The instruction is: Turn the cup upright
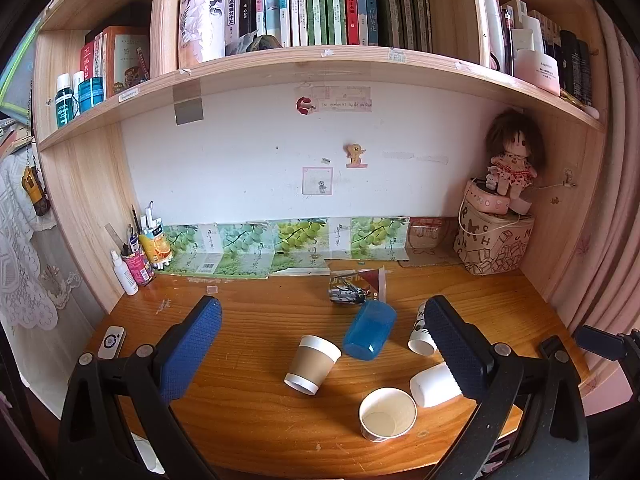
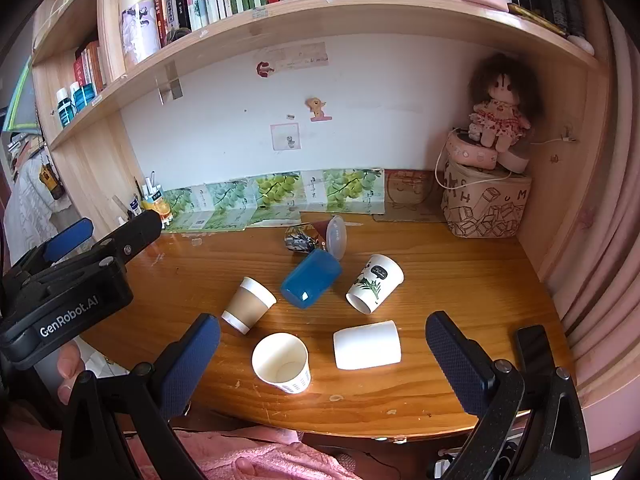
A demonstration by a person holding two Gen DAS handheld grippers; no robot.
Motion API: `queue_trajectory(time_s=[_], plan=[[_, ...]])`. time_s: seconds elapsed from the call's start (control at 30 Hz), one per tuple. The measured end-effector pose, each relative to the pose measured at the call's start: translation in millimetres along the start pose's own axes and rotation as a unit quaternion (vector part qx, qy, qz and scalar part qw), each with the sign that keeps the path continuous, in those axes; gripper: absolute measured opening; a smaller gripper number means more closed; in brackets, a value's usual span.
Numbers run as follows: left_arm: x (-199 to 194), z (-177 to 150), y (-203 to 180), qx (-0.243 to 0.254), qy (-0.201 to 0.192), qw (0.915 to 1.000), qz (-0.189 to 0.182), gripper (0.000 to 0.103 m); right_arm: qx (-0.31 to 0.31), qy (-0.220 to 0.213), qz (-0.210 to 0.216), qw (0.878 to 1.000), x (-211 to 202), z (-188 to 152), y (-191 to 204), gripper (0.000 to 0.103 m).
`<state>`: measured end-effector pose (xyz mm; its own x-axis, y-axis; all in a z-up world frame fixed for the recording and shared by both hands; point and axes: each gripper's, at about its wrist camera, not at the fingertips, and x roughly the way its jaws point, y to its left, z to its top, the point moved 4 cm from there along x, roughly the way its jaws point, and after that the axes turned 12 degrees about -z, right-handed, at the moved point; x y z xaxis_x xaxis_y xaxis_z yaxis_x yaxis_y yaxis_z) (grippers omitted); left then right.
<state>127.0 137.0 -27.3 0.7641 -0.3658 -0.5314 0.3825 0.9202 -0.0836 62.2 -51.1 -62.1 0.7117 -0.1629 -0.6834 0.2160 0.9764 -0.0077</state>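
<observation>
A wooden worktop sits under a bookshelf, with a doll in the upper right corner of the frame. Near the middle lie four tipped cups: a brown-sleeved cup, a blue cup, a panda-print cup and a plain white cup. One paper cup stands upright at lower centre, mouth up. The right claw hovers wide open over the near edge, holding nothing. The left claw is likewise spread wide and empty, the cups showing between its fingers.
</observation>
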Motion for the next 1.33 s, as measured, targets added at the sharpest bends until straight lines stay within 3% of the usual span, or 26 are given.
queue_trajectory(time_s=[1.33], plan=[[-10, -7, 0, 0.0, -0.002, 1.0, -0.002, 0.102, 0.006, 0.027, 0.014, 1.0, -1, -14, 4, 0.103]])
